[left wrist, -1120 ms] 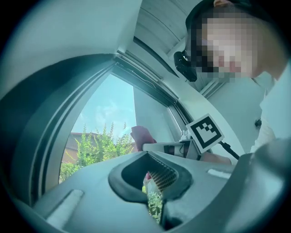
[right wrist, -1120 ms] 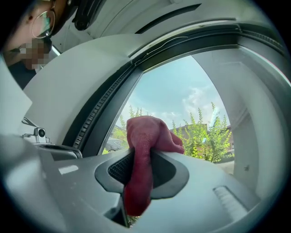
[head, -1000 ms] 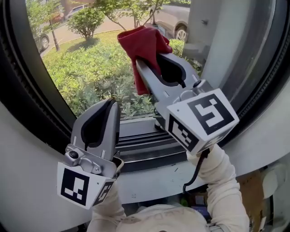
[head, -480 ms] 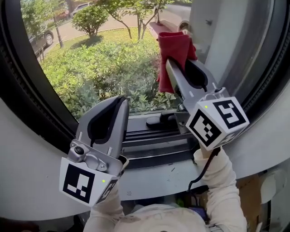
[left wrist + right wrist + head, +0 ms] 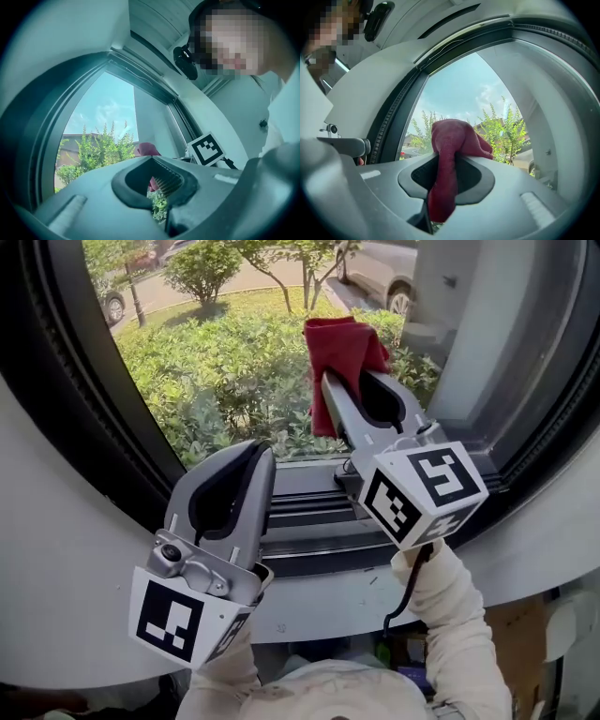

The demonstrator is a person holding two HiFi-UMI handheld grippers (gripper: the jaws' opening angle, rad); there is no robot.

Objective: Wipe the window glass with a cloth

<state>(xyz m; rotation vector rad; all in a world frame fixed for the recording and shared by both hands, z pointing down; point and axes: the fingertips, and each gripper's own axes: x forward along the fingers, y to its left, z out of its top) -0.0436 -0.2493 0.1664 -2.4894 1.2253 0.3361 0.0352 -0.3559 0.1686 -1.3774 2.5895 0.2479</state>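
Note:
A dark red cloth [image 5: 342,352] is bunched against the window glass [image 5: 216,362], a little right of the pane's middle. My right gripper [image 5: 345,381] is shut on the cloth, which also hangs down between its jaws [image 5: 445,183]. My left gripper [image 5: 246,460] is lower and to the left, near the bottom of the glass, shut with nothing in it. From the left gripper view the red cloth [image 5: 146,149] shows just past the jaws, beside the right gripper's marker cube [image 5: 206,149].
A black curved frame [image 5: 84,390] rings the glass. The sill track [image 5: 300,531] runs below the grippers. A grey upright post [image 5: 459,324] stands at the pane's right. Bushes and parked cars lie outside.
The right gripper carried the cloth rightward across the glass, then back slightly left and down. The left gripper rose a little toward the glass.

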